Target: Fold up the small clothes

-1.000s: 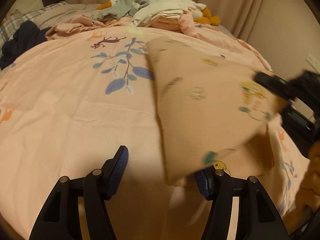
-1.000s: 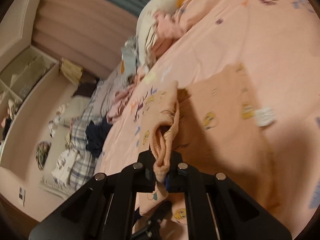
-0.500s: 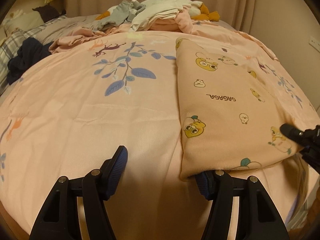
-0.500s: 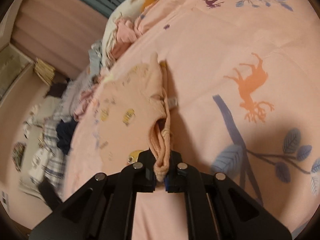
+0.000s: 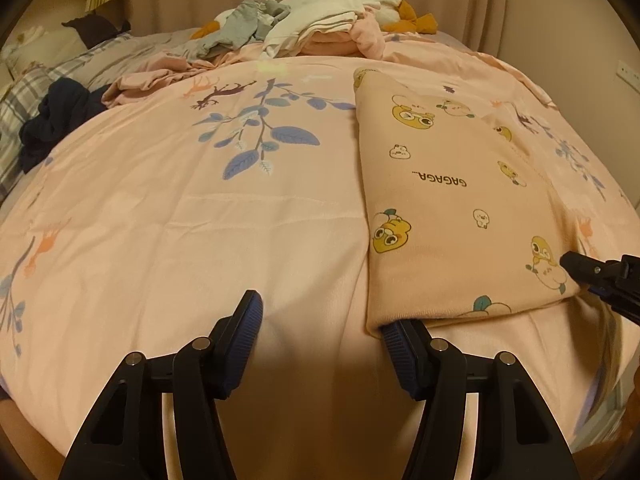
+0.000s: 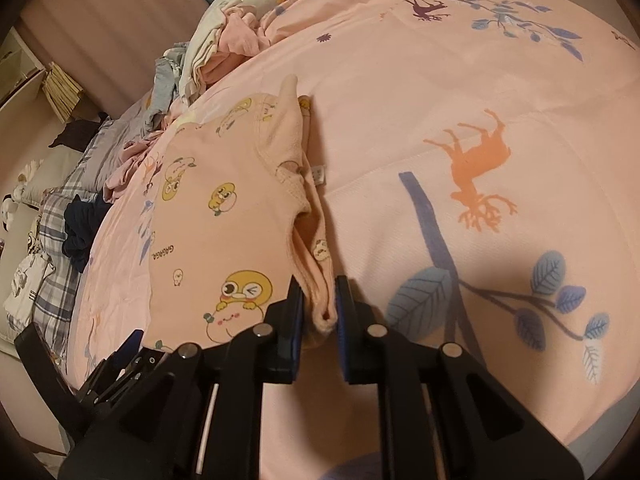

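A folded pink garment (image 5: 452, 208) printed with yellow cartoon figures lies flat on the pink bedspread (image 5: 160, 220), toward the right side of the bed as seen from the left wrist view.

Left tongs (image 5: 320, 332): jaws spread wide and gripping nothing. The right finger (image 5: 404, 348) sits at the near left corner of the garment, with its tip hidden under the cloth edge; whether it touches the fabric cannot be told. The left finger (image 5: 244, 332) stands clear over bare bedspread.

Right tongs (image 6: 318, 316): jaws opening, with the doubled edge of the garment (image 6: 224, 208) between the pads. A narrow gap shows on each side of the fabric, so the pads no longer press on it. From the left wrist view, only one black tip of these tongs (image 5: 584, 270) shows at the garment's near right corner; the rest is cut off by the frame edge.

A small white label (image 6: 319, 174) shows at the garment's open edge; its print is too small to read.

At the far end of the bed lies a pile of unfolded clothes (image 5: 320, 28). A dark bundle (image 5: 52, 120) rests at the left edge on a plaid cover (image 5: 16, 108); what the bundle is cannot be made out.
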Action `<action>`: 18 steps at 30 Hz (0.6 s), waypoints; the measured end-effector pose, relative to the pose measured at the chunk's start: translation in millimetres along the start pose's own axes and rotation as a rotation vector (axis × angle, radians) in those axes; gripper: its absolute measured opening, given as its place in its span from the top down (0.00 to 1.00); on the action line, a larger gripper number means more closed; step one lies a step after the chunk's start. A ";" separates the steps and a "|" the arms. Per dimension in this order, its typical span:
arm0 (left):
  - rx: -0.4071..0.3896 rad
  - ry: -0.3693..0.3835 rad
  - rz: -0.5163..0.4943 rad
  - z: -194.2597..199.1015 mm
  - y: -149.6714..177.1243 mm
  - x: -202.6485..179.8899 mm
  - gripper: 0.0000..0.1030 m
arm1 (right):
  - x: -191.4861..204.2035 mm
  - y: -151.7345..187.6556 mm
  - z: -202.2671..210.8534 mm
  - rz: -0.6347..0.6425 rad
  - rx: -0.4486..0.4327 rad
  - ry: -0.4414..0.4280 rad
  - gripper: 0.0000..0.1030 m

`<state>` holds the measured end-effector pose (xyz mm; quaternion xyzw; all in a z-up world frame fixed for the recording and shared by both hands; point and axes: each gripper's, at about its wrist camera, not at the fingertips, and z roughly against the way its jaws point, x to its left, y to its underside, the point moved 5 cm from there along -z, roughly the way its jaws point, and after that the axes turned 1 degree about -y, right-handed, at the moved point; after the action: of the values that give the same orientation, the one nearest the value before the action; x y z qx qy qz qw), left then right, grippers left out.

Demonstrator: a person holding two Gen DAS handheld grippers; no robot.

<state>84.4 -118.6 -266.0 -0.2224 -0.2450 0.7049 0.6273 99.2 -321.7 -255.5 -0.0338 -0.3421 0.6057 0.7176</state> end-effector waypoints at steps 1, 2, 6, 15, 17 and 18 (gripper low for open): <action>0.003 0.000 0.002 0.3 0.5 0.1 0.40 | -1.3 -0.3 0.6 -0.005 0.001 0.000 0.85; 0.007 0.001 0.003 0.9 1.2 0.8 0.40 | -1.7 1.1 2.0 -0.003 0.000 0.001 0.85; 0.034 0.021 0.010 7.8 7.1 3.8 0.48 | -2.4 5.1 5.6 0.003 0.002 0.019 0.83; -0.019 0.296 0.094 57.2 -13.4 6.9 0.67 | -2.1 -2.0 48.5 -0.044 -0.141 -0.125 0.83; -0.073 0.277 0.063 58.4 -28.8 -0.7 0.67 | 1.8 -5.5 54.0 -0.053 -0.166 -0.190 0.83; -0.099 0.262 0.041 55.2 -36.5 -6.7 0.67 | 4.8 -6.9 52.5 -0.051 -0.163 -0.210 0.83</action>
<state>79.2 -125.5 -200.0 -0.3485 -0.1909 0.6695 0.6276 77.2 -338.4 -210.1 -0.0198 -0.4643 0.5574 0.6880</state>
